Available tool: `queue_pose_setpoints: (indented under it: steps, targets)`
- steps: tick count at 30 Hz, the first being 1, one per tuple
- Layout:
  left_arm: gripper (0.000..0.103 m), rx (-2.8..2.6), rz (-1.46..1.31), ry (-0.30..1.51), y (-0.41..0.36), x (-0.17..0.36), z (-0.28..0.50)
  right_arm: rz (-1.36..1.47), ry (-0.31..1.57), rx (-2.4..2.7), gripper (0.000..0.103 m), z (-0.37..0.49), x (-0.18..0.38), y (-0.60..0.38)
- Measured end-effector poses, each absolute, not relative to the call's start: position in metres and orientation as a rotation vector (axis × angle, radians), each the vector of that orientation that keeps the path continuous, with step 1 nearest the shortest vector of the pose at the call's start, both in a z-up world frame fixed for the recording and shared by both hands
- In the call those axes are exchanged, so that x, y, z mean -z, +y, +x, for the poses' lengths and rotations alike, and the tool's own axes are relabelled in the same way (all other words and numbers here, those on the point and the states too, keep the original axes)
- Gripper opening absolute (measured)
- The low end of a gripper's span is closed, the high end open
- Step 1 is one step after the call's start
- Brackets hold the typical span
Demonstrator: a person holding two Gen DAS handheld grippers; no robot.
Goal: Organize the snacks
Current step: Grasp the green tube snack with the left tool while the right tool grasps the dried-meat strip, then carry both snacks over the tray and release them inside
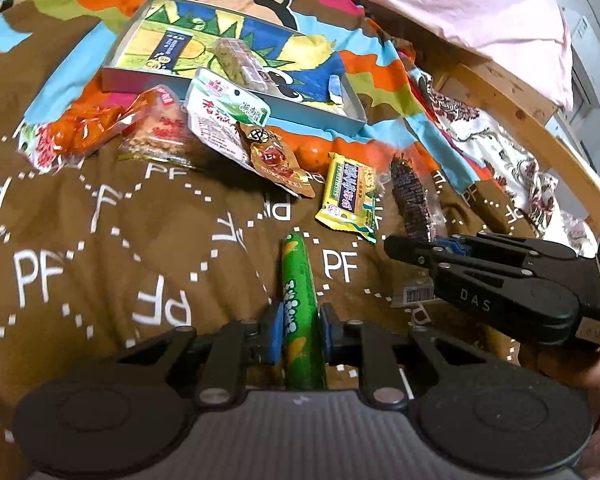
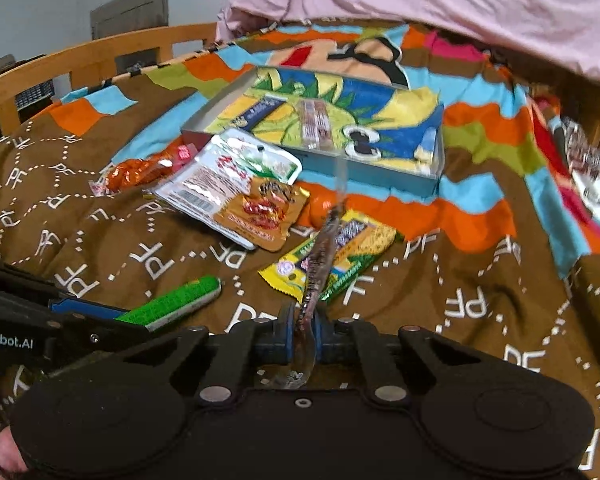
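Your left gripper has its blue pads pinched on the green sausage stick, which runs lengthwise between the fingers and points toward the snack pile. Your right gripper is pressed together on the clear end of the dark purple packet, which sticks up and away from the jaws in front of the yellow wafer pack. Both hover above the brown bedspread. Beyond them lie the white pouch, the orange-brown pouch overlapping it, and the orange wrapped snack farther left. The shallow grey box sits behind the pile and already holds a dark blue packet and a long bar.
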State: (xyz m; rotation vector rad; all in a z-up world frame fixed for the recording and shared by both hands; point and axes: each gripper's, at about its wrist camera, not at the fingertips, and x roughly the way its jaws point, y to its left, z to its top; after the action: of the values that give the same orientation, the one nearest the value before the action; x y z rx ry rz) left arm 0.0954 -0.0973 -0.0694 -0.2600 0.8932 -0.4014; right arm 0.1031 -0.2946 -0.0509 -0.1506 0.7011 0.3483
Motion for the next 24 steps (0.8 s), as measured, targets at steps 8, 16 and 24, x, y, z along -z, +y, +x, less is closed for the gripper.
queue_pose_setpoints:
  steps: [8, 16, 24]
  targets:
    - [0.020, 0.374, -0.249, 0.944, -0.099, 0.073, 0.095, -0.159, 0.672, -0.363, 0.009, 0.095, 0.046, -0.290]
    - [0.022, 0.377, -0.248, 1.002, -0.112, 0.080, 0.125, -0.158, 0.685, -0.350, 0.009, 0.100, 0.052, -0.292]
    - [0.019, 0.360, -0.219, 0.997, -0.119, 0.080, 0.126, -0.134, 0.679, -0.353, 0.009, 0.106, 0.052, -0.294]
